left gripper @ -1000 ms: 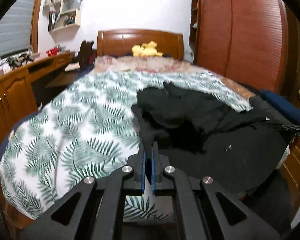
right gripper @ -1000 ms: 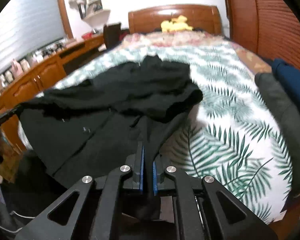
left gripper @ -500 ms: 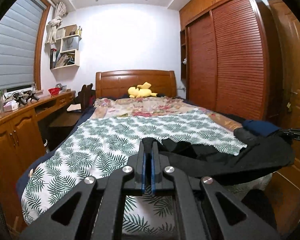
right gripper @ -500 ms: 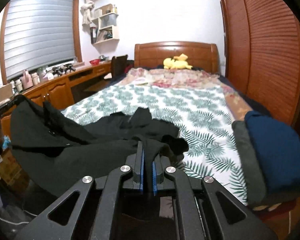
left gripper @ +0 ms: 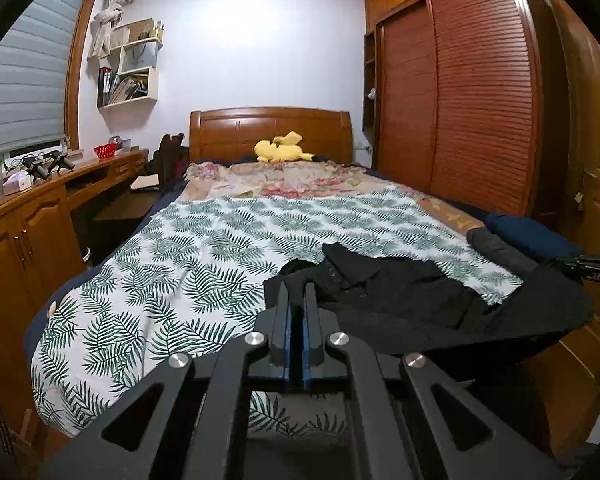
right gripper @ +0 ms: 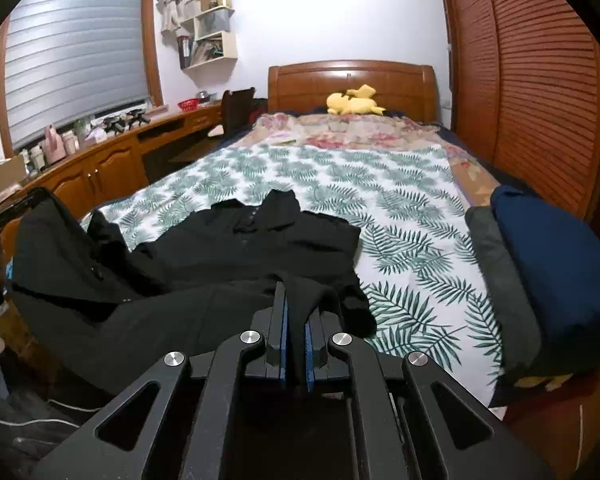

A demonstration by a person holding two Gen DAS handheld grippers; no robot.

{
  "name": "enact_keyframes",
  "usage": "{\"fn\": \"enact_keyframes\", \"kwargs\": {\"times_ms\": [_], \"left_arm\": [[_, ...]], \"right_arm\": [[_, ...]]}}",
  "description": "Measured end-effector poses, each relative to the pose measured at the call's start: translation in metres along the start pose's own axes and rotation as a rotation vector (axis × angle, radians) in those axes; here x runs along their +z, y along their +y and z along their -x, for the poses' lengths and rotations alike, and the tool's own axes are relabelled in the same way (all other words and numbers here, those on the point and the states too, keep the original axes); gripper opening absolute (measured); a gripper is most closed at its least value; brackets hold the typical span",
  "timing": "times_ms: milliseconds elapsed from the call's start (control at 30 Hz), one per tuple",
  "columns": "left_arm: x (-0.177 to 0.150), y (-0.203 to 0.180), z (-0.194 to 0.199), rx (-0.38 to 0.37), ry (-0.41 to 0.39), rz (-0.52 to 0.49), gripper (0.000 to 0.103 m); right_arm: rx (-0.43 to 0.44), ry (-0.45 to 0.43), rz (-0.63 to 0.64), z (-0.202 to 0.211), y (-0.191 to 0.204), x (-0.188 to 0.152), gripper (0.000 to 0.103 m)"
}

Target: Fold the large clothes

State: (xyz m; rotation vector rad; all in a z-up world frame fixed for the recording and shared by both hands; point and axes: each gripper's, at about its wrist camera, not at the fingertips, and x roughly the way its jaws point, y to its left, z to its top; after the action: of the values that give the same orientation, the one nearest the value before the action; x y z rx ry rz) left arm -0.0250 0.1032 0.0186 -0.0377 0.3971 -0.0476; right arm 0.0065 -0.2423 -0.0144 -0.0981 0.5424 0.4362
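Status: fold not yet made. Your left tongs (left gripper: 296, 300) are clamped shut on one edge of the black garment (left gripper: 400, 300), your right tongs (right gripper: 296, 304) are clamped shut on another edge of it, and black cloth shows pinched between the blue pads in both wrist views. The garment lies at the foot of the bed (right gripper: 380, 184), its collar end and button placket resting on the leaf-print sheet (left gripper: 180, 272), the near part lifted and stretched between your two grips and hanging over the bed's end. It reads as bunched and uneven, with no clean crease visible. Judgement: early stage; spreading flat, folding and stacking are all left.

Already done, by the look of it: a folded navy piece (right gripper: 556, 264) and a folded grey piece (right gripper: 496, 264) sit side by side at the bed's right edge.

Change against a second ago: both cameras looked down onto the cloth then; now they sit higher and see the headboard (left gripper: 268, 132), the yellow plush toy (left gripper: 280, 148) and the far wall. The garment's near edge has come up with you, and both grips are unchanged.
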Motion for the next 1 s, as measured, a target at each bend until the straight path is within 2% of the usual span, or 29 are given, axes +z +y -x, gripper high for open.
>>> {"fn": "enact_keyframes", "kwargs": {"times_ms": [233, 533, 1000], "left_arm": [[0.017, 0.013, -0.068, 0.036, 0.016, 0.004, 0.001], [0.038, 0.037, -0.164, 0.091, 0.021, 0.076, 0.001], [0.065, 0.044, -0.257, 0.050, 0.010, 0.069, 0.001]], "right_arm": [[-0.011, 0.014, 0.006, -0.060, -0.019, 0.029, 0.004], [-0.075, 0.029, 0.018, -0.172, -0.046, 0.076, 0.004], [-0.154, 0.113, 0.000, -0.311, -0.084, 0.114, 0.004]]}}
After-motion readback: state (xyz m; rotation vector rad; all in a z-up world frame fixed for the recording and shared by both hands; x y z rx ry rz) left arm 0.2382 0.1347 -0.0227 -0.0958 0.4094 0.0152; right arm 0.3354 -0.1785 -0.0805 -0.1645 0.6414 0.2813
